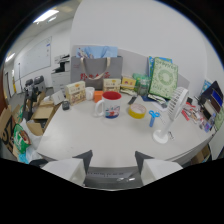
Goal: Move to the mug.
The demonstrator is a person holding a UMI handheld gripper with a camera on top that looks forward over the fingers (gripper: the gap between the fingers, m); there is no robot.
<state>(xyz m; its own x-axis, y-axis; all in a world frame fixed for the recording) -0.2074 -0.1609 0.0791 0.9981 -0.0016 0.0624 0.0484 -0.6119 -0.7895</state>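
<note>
Mug (110,104) stood upright on the table (90,140), well beyond and apparently dead ahead of the gripper (113,159); fingers spread wide, empty.

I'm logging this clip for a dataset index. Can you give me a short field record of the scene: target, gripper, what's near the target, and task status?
target: white mug with red inside, upright on the white table, handle toward the cartons
hand-held gripper: fingers open, nothing between them
position: mug well beyond the fingertips, bare table between
right of mug: yellow tape roll, blue scissors, white desk fan
behind mug: grey tote bag, small cartons, green box
status: approach not finished
</note>
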